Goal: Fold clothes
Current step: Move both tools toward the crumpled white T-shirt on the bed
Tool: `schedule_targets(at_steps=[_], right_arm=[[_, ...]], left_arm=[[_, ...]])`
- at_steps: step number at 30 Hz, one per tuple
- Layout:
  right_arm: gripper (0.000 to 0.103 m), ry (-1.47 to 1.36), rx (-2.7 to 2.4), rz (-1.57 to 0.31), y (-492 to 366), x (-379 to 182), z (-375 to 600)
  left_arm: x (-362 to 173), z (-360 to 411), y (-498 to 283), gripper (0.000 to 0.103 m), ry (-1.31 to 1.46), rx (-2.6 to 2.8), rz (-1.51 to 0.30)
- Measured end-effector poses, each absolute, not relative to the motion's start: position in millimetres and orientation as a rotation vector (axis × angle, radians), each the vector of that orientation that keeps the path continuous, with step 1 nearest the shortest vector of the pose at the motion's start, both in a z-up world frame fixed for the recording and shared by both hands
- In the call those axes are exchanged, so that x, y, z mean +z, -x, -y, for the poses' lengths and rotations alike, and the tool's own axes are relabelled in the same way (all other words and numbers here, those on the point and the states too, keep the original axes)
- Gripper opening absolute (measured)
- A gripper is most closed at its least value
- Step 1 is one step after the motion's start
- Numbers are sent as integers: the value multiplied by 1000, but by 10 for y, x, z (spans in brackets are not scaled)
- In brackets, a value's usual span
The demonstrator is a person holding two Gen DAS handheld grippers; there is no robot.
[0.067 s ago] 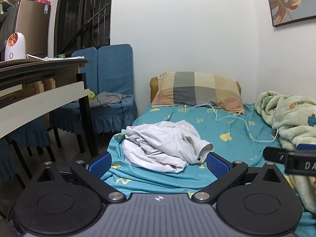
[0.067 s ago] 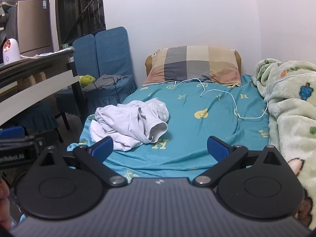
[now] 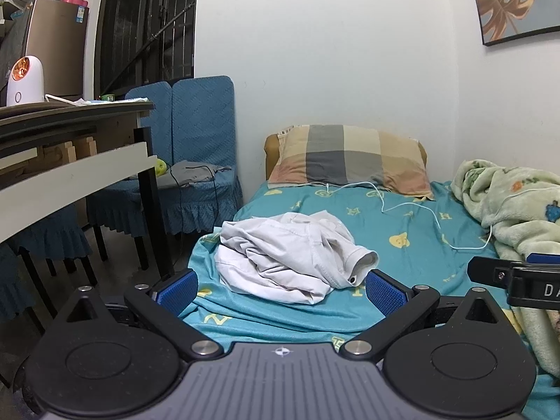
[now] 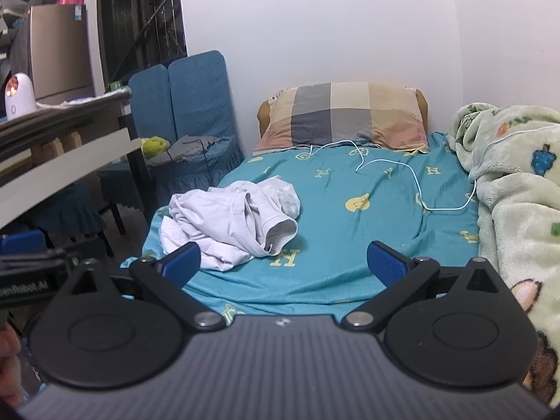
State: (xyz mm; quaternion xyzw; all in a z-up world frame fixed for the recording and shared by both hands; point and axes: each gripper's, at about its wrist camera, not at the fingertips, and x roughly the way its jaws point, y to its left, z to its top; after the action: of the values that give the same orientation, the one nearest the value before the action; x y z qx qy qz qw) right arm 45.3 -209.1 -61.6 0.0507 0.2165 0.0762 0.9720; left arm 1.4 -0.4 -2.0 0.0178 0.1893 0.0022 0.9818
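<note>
A crumpled white garment [image 3: 290, 255] lies in a heap near the foot and left edge of the bed, on the teal sheet [image 3: 402, 224]. It also shows in the right wrist view [image 4: 234, 220]. My left gripper [image 3: 280, 290] is open and empty, held just short of the heap at the bed's foot. My right gripper [image 4: 283, 262] is open and empty, to the right of the heap over bare sheet [image 4: 350, 245]. The right gripper's side [image 3: 514, 280] shows at the right edge of the left wrist view.
A plaid pillow [image 3: 350, 157] lies at the head by the wall. A white cable [image 4: 413, 189] runs across the sheet. A green fleece blanket [image 4: 518, 189] is piled along the right side. A table [image 3: 70, 161] and blue covered chairs [image 3: 196, 175] stand left of the bed.
</note>
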Motion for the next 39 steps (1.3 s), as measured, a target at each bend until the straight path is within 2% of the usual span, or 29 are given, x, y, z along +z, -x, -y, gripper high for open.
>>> schedule_targets(at_steps=[26, 39], right_arm=[[103, -151, 168, -375, -399, -609, 2181], [103, -167, 148, -377, -398, -604, 2260]], left_arm=[[-172, 64, -94, 103, -53, -24, -428], [-386, 155, -361, 101, -107, -47, -535]])
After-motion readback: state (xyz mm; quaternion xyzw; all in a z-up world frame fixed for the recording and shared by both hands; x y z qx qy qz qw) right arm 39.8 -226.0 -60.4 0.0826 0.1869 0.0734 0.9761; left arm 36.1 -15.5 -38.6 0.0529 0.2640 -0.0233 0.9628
